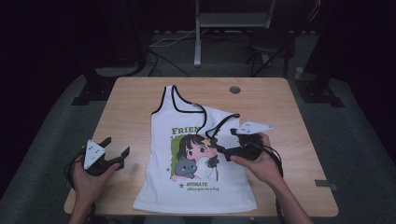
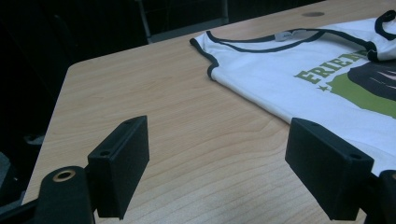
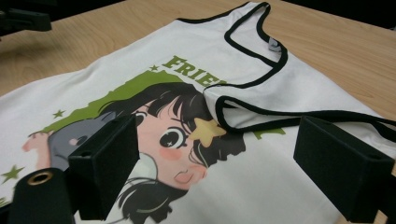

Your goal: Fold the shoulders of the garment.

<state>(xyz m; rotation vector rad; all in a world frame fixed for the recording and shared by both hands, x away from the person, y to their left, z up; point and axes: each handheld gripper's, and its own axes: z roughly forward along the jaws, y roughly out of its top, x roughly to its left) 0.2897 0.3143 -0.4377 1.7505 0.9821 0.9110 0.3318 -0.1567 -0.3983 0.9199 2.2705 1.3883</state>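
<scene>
White top — beneath right hand-held gripper

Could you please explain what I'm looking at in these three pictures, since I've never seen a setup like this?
A person sits at a wooden table and holds a hand-operated two-jaw tool in each hand. The high view looks down from above: the left gripper hovers over bare wood, and the right gripper is over a white tank top printed with a cartoon girl and a grey cat. One shoulder strap is folded across the print. The other two pictures come from cameras riding on each tool, looking along its black jaws. Both grippers are open and hold nothing.
</scene>
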